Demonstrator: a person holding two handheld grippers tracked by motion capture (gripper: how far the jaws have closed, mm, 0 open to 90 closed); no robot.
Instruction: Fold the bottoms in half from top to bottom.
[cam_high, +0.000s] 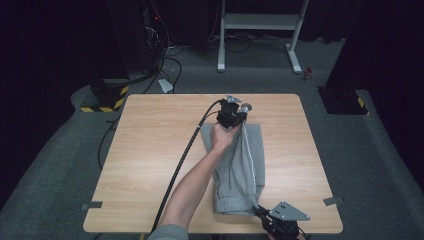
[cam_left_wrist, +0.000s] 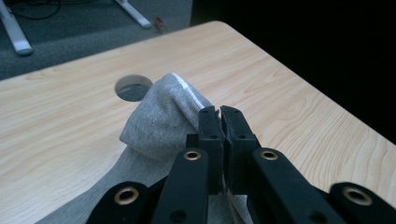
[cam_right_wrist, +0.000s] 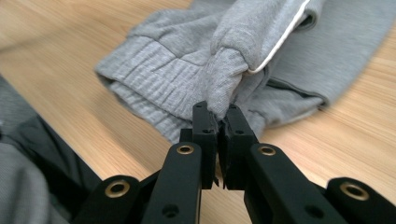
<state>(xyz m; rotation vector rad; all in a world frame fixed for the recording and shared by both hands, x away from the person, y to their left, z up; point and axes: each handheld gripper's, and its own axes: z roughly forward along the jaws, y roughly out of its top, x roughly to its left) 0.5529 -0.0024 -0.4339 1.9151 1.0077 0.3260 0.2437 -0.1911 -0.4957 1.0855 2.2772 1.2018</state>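
Grey sweatpants (cam_high: 239, 172) with a thin white side stripe lie lengthwise on the wooden table (cam_high: 150, 150), right of its middle. At their far end my left gripper (cam_high: 242, 119) is shut on a raised fold of the fabric. In the left gripper view the jaws (cam_left_wrist: 220, 113) pinch the grey cloth (cam_left_wrist: 159, 126) with the stripe running along its top. At the near end my right gripper (cam_high: 260, 211) is shut on the cloth beside the ribbed cuff. The right gripper view shows the jaws (cam_right_wrist: 217, 111) clamped on a bunched fold (cam_right_wrist: 233, 70), lifted off the table.
A round cable hole (cam_high: 245, 106) (cam_left_wrist: 133, 87) sits in the table just beyond the left gripper. The right gripper is close to the table's near edge. On the floor behind stand a white frame (cam_high: 260, 22), cables and a black-and-yellow striped base (cam_high: 105, 97).
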